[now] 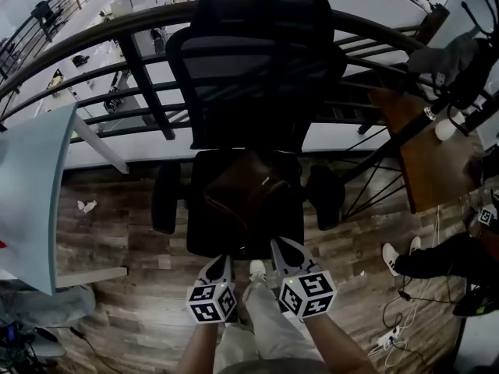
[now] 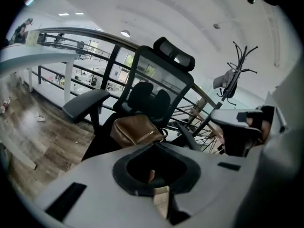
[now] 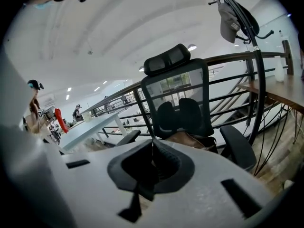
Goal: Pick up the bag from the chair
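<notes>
A brown leather bag [image 1: 245, 189] lies on the seat of a black mesh office chair [image 1: 257, 53]. Both grippers hover just in front of the seat's near edge, short of the bag. My left gripper [image 1: 221, 259] is at the left and my right gripper [image 1: 281, 244] at the right, each with its jaws together and nothing held. In the left gripper view the bag [image 2: 135, 129] sits just beyond the shut left gripper [image 2: 153, 145]. The right gripper view shows the bag [image 3: 190, 139] behind the shut right gripper [image 3: 153, 141], with the chair's [image 3: 178, 94] backrest above.
A black railing [image 1: 101, 84] runs behind the chair, above a lower floor. A wooden table [image 1: 425, 154] stands at right, a pale blue table [image 1: 31, 193] at left. A seated person's legs [image 1: 437, 255] and floor cables [image 1: 390, 333] are at right. A coat rack [image 2: 237, 65] stands beyond.
</notes>
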`<state>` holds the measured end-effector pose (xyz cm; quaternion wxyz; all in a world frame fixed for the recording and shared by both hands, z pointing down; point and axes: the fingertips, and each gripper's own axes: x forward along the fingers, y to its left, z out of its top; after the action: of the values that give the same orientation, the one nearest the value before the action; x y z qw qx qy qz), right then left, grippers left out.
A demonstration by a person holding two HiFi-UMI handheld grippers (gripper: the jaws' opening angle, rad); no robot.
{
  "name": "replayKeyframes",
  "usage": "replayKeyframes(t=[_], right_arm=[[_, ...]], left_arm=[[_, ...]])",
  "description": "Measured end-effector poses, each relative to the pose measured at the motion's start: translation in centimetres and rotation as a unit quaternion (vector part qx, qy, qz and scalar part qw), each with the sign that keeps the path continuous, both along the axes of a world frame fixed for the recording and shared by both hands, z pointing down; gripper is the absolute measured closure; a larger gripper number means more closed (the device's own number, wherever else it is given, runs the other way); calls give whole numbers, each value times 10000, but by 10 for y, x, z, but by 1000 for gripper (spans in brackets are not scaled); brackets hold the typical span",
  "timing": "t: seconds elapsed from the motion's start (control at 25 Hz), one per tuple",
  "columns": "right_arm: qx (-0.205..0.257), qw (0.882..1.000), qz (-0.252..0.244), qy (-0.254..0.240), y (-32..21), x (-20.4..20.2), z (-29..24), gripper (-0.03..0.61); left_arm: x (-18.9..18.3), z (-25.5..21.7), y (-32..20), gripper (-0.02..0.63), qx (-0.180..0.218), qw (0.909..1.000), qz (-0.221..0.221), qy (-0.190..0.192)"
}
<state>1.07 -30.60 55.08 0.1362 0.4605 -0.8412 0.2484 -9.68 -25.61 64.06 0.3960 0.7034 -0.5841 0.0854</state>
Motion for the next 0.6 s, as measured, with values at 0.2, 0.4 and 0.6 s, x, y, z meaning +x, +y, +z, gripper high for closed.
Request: replayKeyframes(t=[0.2,0.4,0.6], right_arm=[[-212,9998,29,-11,-15,6,37,577],[-307,9995,-73,5,-28,6,61,577],[-400,9992,-76,62,-39,13,81,577]], left_arm=[[13,61,-20,611,-264,9996,69,-64],[27,114,-40,423,-403,9990,197,-9],[39,172,-55,338,-728,9961,334,-368]])
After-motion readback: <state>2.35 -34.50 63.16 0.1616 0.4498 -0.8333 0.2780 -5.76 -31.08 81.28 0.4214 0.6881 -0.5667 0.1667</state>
